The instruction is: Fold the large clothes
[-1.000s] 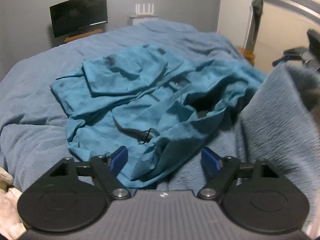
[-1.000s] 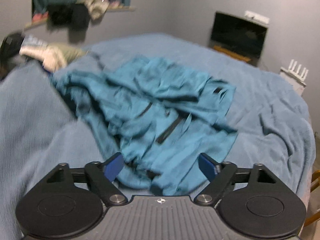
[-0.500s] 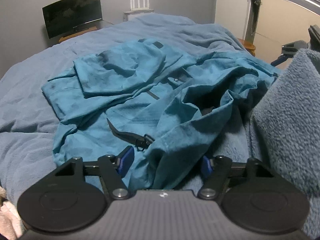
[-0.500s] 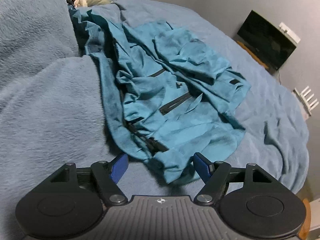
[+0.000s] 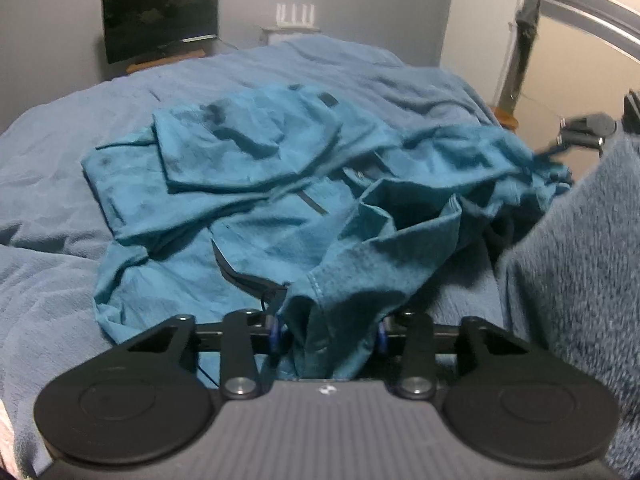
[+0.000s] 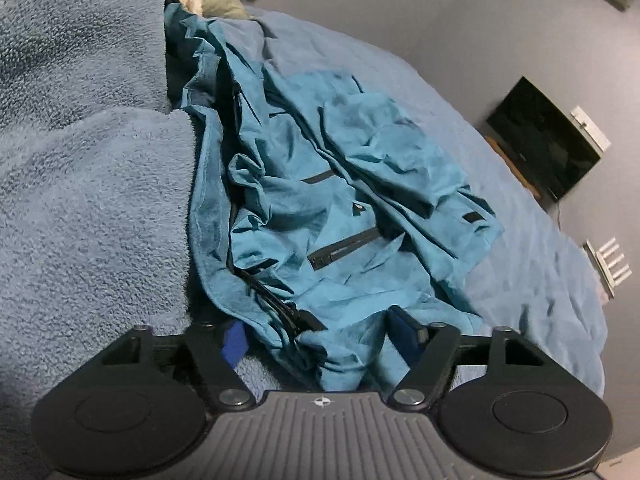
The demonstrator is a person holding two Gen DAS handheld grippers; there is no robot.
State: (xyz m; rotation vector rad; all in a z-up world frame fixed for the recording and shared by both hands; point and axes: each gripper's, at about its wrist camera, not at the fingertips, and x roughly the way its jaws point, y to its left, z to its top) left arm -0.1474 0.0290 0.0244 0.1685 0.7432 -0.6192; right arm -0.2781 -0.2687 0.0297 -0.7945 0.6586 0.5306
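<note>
Your left gripper [image 5: 326, 334] is closing on a bunched hem fold of the teal jacket [image 5: 256, 200]; the blue pads look to touch cloth on both sides. Your right gripper [image 6: 316, 334] is closing too, its jaws apart around the hem corner, not pressing. Ahead of both, the jacket lies crumpled on the blue bedcover [image 5: 52, 184], long axis running away from you. A dark monitor [image 5: 160, 20] stands beyond.

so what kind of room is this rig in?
Most likely a bedroom in a home. A bed with a blue cover fills the view, a teal jacket lies crumpled on it, and a dark screen stands against the grey wall beside a white router.
</note>
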